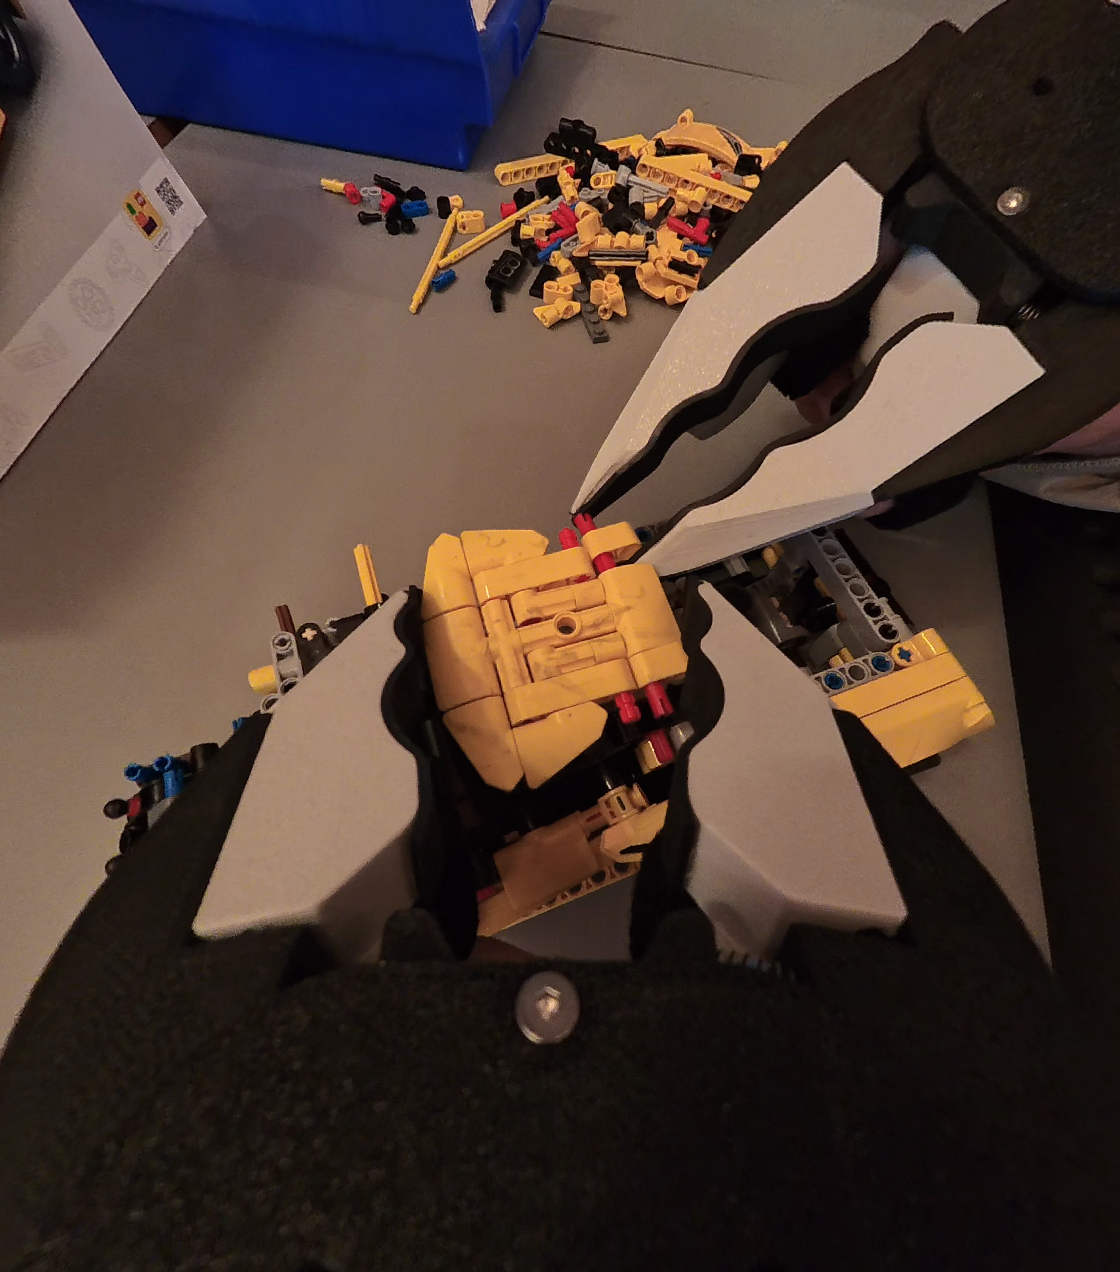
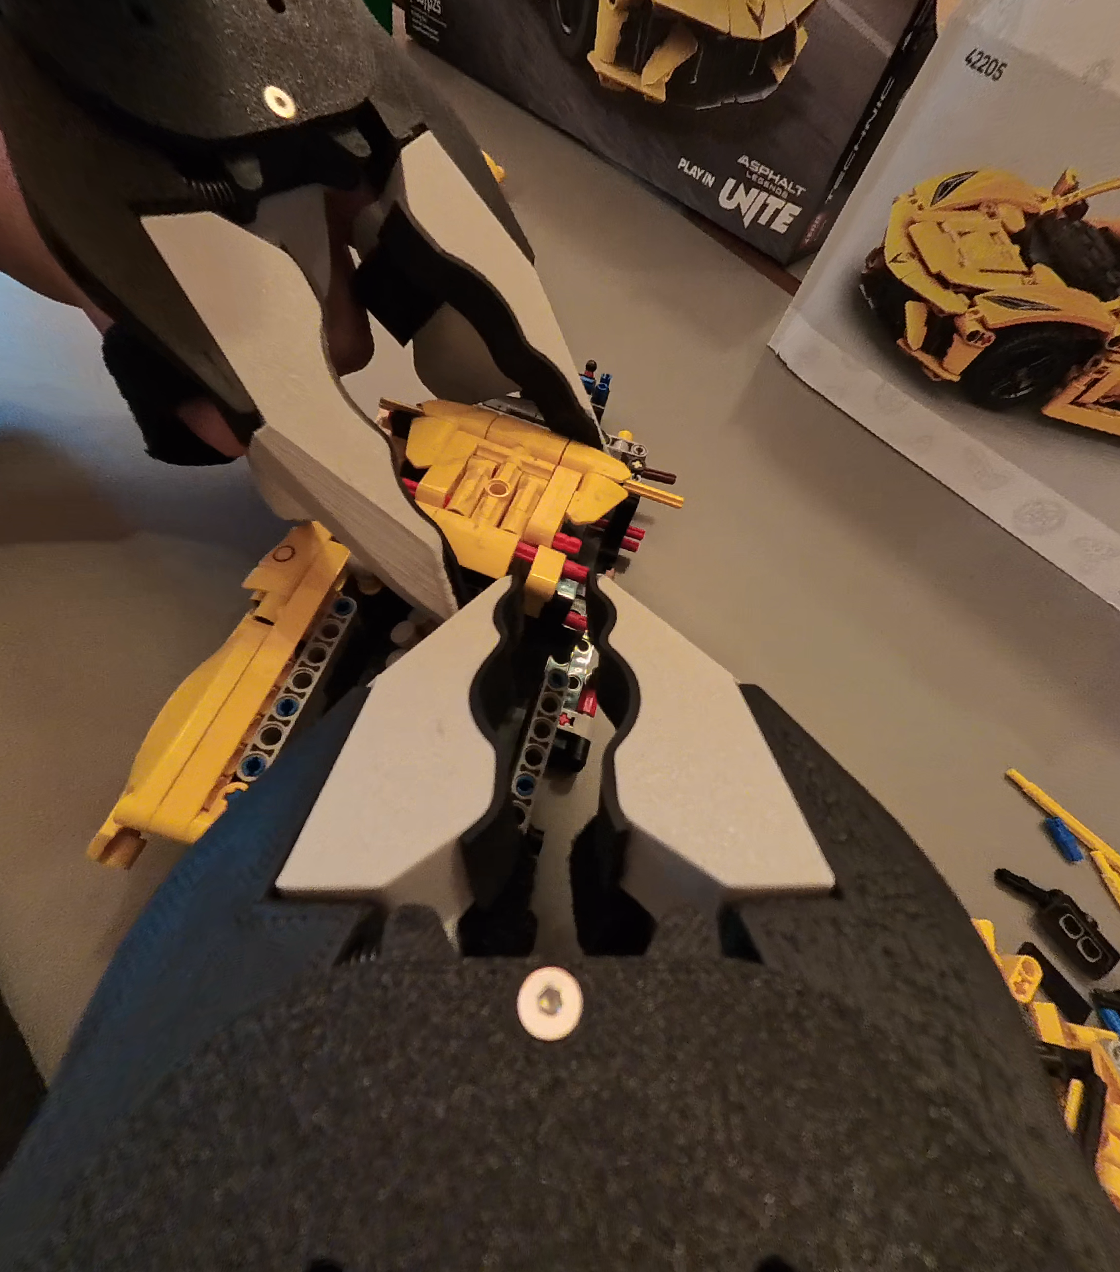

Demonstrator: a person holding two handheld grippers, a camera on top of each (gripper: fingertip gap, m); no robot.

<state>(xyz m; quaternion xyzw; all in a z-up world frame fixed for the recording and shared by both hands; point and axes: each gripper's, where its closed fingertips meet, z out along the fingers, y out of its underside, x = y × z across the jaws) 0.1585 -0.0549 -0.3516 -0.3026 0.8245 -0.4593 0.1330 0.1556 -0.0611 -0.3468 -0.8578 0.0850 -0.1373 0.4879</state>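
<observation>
Left gripper [image 1: 554, 647] fills the lower part of its own view, its grey fingers [image 1: 337, 743] clamped on either side of a yellow block [image 1: 543, 654] of a toy-brick model, red pins [image 1: 640, 702] sticking out of the block's sides. Right gripper [image 1: 619, 537] reaches in from the upper right, a hand [image 1: 1094, 440] behind it; its tips are nearly together at a small yellow piece [image 1: 612, 535] on a red pin at the block's far edge, but I cannot tell whether they pinch it. In the right wrist view that gripper [image 2: 554, 585] has only a narrow gap between its tips, right at the same yellow piece [image 2: 547, 568]. Beside the block lies a long yellow side panel [image 2: 213, 702] with a grey holed beam [image 2: 295, 681], resting on the grey table [image 1: 268, 413]. Well apart sit a pile of loose bricks [image 1: 626, 220], a blue bin [image 1: 309, 69], a booklet [image 2: 998, 344] and a box [image 2: 681, 103].
</observation>
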